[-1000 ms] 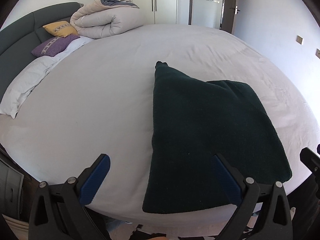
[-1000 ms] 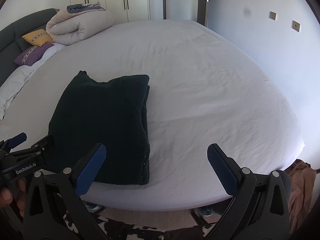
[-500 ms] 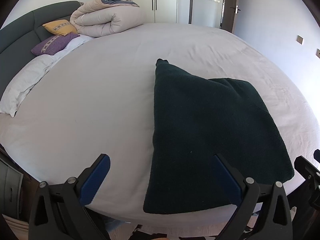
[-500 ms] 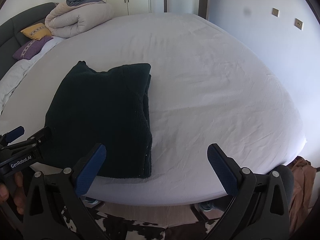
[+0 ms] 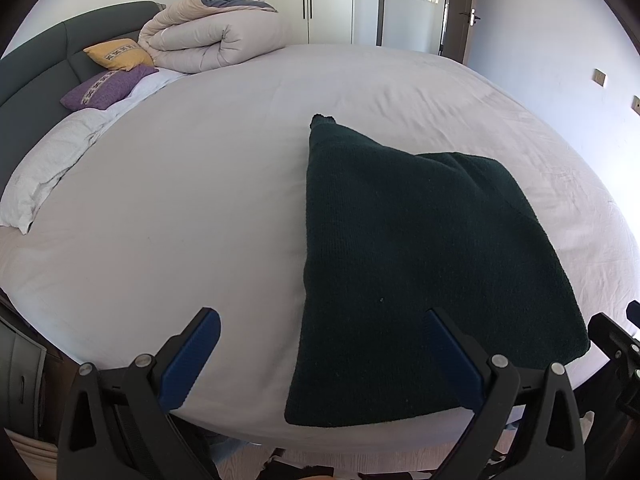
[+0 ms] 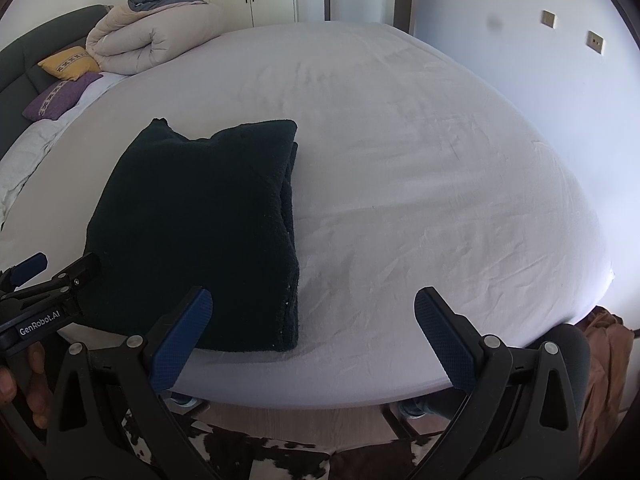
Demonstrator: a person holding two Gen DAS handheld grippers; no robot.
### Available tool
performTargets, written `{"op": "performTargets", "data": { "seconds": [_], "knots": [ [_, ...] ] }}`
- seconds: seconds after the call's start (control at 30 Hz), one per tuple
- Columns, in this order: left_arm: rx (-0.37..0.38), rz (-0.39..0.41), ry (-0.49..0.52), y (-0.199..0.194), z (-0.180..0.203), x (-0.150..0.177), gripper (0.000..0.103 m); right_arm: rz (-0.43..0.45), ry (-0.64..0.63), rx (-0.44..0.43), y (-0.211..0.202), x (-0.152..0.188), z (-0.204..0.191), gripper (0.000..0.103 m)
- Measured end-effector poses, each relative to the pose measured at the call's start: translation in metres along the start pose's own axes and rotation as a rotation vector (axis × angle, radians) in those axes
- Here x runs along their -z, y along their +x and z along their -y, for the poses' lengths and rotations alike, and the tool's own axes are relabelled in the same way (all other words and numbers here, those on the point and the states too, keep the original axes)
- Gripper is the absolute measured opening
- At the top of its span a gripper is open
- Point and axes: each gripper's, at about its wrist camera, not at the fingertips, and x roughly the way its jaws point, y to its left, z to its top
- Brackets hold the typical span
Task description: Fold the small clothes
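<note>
Nearby, rolled duvet [image 5: 212,34] beside pillows [image 5: 110,70].

One folded dark green sweater [image 5: 420,264], one rolled duvet [image 5: 208,40], one yellow cushion [image 5: 116,54], one purple cushion [image 5: 106,88], one white pillow [image 5: 48,168], two tongs: left [image 5: 320,356], right [image 6: 314,340].

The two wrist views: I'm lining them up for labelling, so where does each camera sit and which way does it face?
Left wrist view: on the left gripper, off the bed's near edge, facing the headboard; its open jaws frame the dark folded garment's left edge, and the right gripper's tip shows at far right.
Right wrist view: on the right gripper, further right, facing the same way; open jaws, left gripper and holding hand at left.
Shared: garment, bed, rolled duvet.
</note>
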Motion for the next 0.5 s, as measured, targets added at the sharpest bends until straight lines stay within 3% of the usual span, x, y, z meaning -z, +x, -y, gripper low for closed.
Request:
{"op": "performTargets", "data": {
  "seconds": [0.5],
  "knots": [
    [0.002,-0.003,-0.002,0.0022,0.0015,0.0019,0.103,-0.007,0.019,0.003,0.0027,0.0048,0.0005,0.103]
  ]
}}
